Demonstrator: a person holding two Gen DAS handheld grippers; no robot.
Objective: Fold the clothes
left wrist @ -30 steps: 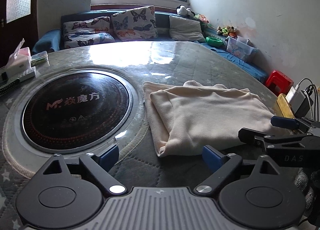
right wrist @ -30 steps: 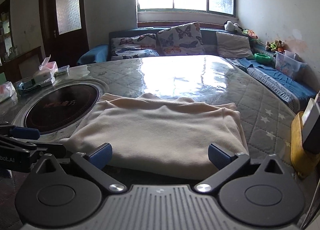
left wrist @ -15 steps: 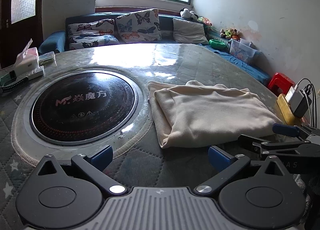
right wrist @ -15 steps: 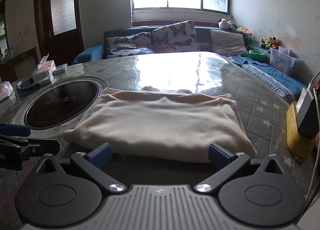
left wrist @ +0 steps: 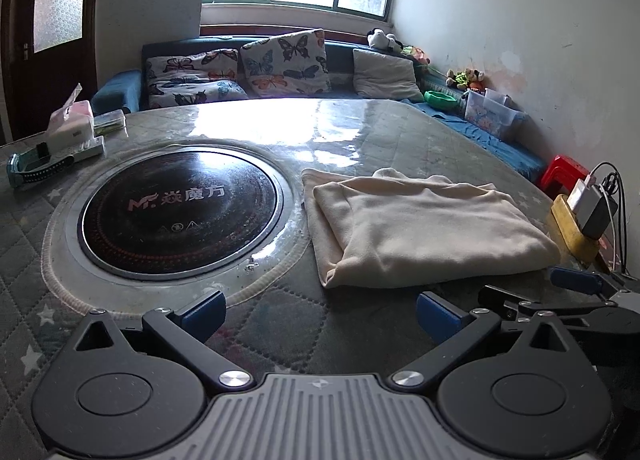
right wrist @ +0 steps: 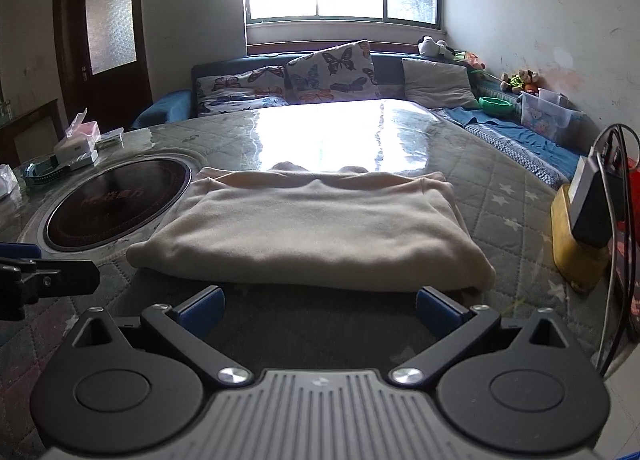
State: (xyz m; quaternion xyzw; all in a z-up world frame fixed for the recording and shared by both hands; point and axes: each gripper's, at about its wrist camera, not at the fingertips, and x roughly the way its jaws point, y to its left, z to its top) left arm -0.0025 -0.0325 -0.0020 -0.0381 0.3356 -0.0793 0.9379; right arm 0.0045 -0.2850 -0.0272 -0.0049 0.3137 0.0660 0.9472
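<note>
A cream garment lies folded into a flat rectangle on the quilted table, also seen as the cream garment from the right wrist. My left gripper is open, hovering short of the garment's near left corner with nothing between its blue pads. My right gripper is open too, just in front of the garment's near edge, not touching it. The right gripper's fingers show at the right of the left wrist view. The left gripper's finger shows at the left of the right wrist view.
A round black induction hob is set in the table left of the garment. A tissue box and a watch lie at the far left. A yellow holder with a charger stands at the right edge. A sofa with cushions is behind.
Both grippers have drawn back from the garment toward the near table edge, so it looks farther away. The left jaws spread slightly wider. The garment has not moved.
</note>
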